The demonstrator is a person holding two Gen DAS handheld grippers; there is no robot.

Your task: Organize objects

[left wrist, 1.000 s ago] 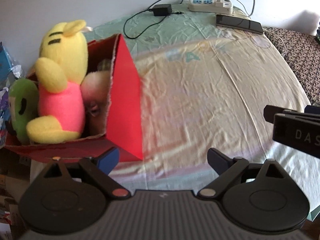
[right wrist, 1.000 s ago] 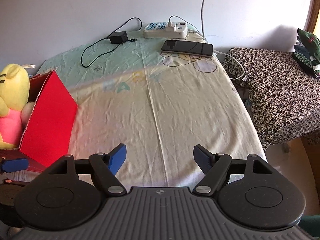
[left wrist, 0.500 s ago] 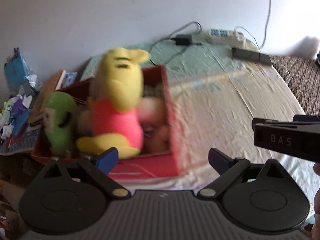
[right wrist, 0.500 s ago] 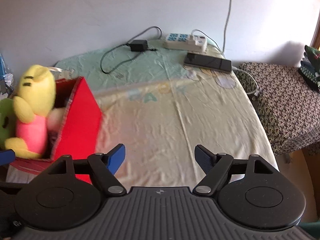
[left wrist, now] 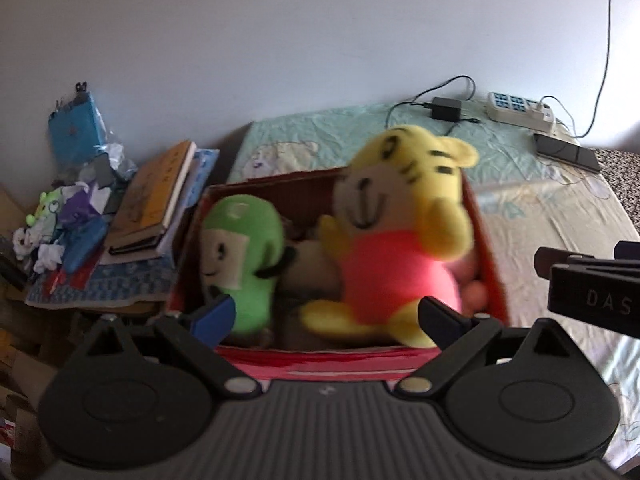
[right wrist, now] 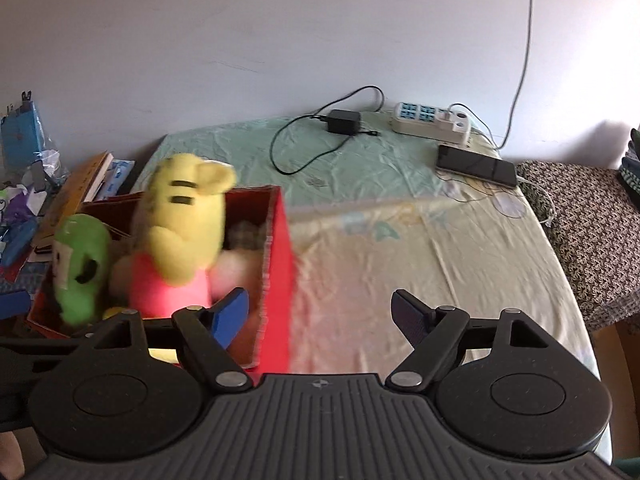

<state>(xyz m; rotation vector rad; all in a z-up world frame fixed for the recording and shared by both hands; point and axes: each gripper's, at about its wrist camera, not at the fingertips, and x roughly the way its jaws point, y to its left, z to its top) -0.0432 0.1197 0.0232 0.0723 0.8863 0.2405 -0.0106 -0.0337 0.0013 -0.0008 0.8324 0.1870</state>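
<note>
A red box stands at the left edge of the bed and holds a yellow plush in a pink shirt, a green plush and other soft toys partly hidden beneath. My left gripper is open and empty just in front of the box. My right gripper is open and empty, to the right of the box, with the yellow plush and the green plush at its left. Its body shows at the right in the left wrist view.
The bed sheet spreads to the right. At its far end lie a power strip, a black charger with cable and a phone. Books and clutter lie left of the box. A patterned cloth covers furniture at the right.
Both grippers have drawn back and swung left, so the box and its plush toys now sit in front of the left gripper. Both stay open and empty.
</note>
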